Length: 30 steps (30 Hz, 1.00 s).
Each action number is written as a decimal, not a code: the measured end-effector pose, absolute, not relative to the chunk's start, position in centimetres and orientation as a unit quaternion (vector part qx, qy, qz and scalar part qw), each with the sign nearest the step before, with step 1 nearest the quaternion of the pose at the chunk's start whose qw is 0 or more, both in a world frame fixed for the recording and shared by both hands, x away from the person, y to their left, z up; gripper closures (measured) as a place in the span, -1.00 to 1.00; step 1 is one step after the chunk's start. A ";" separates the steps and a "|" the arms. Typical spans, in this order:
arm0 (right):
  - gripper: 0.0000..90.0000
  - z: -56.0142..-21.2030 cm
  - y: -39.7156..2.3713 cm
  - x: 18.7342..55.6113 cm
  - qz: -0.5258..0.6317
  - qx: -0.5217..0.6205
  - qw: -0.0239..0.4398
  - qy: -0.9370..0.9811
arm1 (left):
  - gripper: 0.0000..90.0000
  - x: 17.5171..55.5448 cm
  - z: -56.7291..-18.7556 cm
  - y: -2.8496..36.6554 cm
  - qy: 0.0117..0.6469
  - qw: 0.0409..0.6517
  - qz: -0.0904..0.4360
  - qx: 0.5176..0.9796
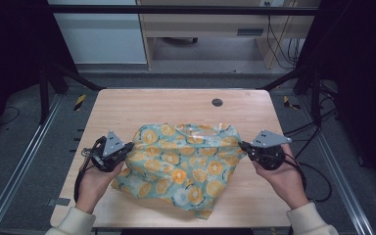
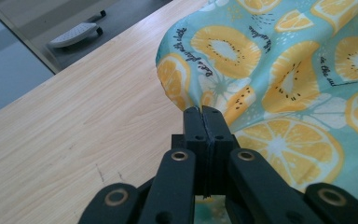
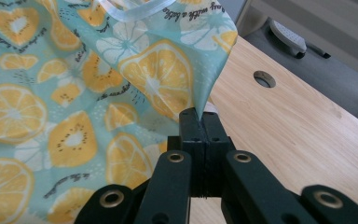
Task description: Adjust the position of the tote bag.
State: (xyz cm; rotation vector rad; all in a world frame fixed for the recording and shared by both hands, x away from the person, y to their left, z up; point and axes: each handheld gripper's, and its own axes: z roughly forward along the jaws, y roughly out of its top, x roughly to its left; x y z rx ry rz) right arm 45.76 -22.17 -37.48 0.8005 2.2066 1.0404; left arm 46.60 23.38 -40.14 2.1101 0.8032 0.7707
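Observation:
A teal cloth bag printed with orange slices (image 1: 183, 164) lies spread across the middle of the wooden table (image 1: 176, 105). My left gripper (image 1: 126, 148) is shut on the bag's left edge; in the left gripper view the jaws (image 2: 201, 111) pinch a fold of the fabric (image 2: 279, 70). My right gripper (image 1: 243, 146) is shut on the bag's right edge, and its view shows the fabric (image 3: 74, 93) pulled taut into the closed jaws (image 3: 199, 114). A clear plastic handle (image 3: 135, 11) runs along the bag's top.
A round cable hole (image 1: 217, 102) sits in the table near its far edge, right of centre. Black frame posts stand at both sides. Bare wood lies beyond the bag and along the near edge. Cables trail on the floor at right.

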 end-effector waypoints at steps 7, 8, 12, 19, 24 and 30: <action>1.00 -37.7 -22.0 43.7 0.398 0.287 0.285 0.824 | 1.00 44.6 -40.5 24.1 0.311 0.385 0.300 0.816; 1.00 -37.7 -22.0 43.4 0.400 0.287 0.284 0.823 | 1.00 44.4 -40.5 24.2 0.311 0.387 0.299 0.815; 1.00 -37.8 -22.0 42.2 0.404 0.282 0.282 0.823 | 1.00 43.5 -40.4 24.6 0.312 0.397 0.295 0.811; 1.00 -37.9 -21.9 40.7 0.406 0.275 0.280 0.825 | 1.00 41.8 -40.4 25.1 0.305 0.407 0.297 0.808; 1.00 -38.2 -22.0 39.7 0.409 0.274 0.276 0.826 | 1.00 40.7 -40.6 25.3 0.300 0.413 0.292 0.809; 1.00 -38.2 -22.0 38.8 0.413 0.270 0.276 0.825 | 1.00 39.8 -40.6 25.5 0.296 0.421 0.284 0.809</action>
